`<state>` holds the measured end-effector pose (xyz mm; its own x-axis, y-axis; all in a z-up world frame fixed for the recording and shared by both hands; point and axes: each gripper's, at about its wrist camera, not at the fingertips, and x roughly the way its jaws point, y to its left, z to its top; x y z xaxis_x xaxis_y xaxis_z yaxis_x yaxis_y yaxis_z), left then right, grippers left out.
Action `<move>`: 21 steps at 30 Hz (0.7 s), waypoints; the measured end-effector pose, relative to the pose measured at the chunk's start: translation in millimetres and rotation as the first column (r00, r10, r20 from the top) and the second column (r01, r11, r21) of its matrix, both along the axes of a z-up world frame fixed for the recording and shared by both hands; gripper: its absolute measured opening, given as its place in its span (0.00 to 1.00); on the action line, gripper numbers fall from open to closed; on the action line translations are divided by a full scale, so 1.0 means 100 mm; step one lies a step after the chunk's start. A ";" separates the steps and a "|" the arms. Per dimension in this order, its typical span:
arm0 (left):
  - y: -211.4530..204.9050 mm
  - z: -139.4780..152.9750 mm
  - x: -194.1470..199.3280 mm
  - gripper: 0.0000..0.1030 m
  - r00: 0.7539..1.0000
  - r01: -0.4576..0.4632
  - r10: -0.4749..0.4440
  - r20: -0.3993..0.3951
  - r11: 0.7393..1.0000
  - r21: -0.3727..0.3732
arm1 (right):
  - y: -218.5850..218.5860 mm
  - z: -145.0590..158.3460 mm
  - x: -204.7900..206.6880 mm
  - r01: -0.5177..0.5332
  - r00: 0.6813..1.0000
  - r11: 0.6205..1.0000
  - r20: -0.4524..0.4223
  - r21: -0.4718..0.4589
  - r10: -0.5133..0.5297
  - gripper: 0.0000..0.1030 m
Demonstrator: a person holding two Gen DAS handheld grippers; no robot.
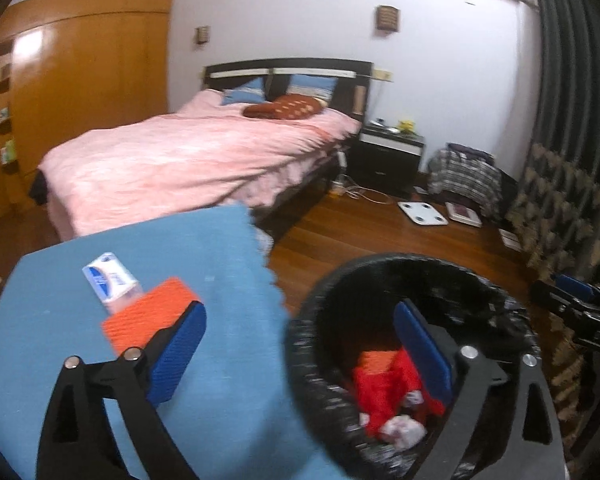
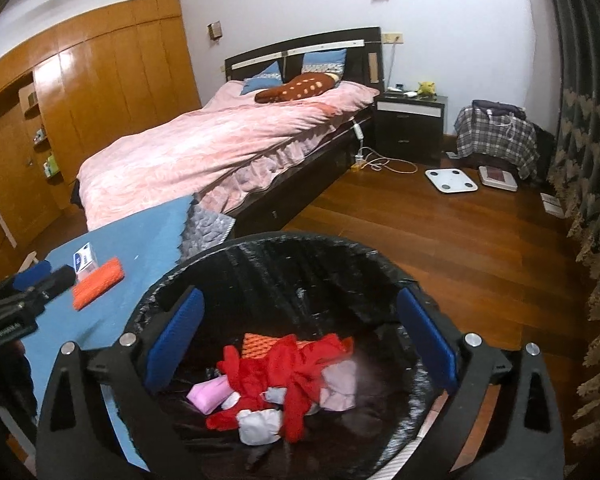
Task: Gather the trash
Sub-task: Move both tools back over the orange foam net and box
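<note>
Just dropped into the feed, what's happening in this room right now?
A person is clearing trash from a blue-covered table into a black-lined bin. The right gripper hangs over the bin with open, empty jaws; red wrappers and crumpled tissues already lie inside. The left gripper is also open, near an orange sponge-like block and a small blue-and-white packet left on the table.
</note>
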<state>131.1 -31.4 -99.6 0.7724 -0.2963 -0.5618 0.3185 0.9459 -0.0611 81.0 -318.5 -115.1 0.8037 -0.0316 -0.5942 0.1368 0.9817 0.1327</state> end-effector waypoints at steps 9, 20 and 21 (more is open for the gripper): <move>0.77 -0.01 0.02 0.94 0.985 -0.171 0.171 0.001 0.985 0.008 | 0.55 0.03 0.28 -0.111 0.994 0.994 -0.018 0.003 0.111 0.93; 1.64 -0.16 0.09 0.94 0.937 -0.348 0.348 -0.019 0.937 0.013 | 1.55 0.03 0.83 -0.296 0.955 0.955 -0.014 0.011 0.296 0.93; 1.70 -0.18 0.11 0.94 0.933 -0.358 0.358 -0.020 0.933 0.017 | 1.62 0.03 0.88 -0.306 0.952 0.952 -0.016 0.016 0.307 0.93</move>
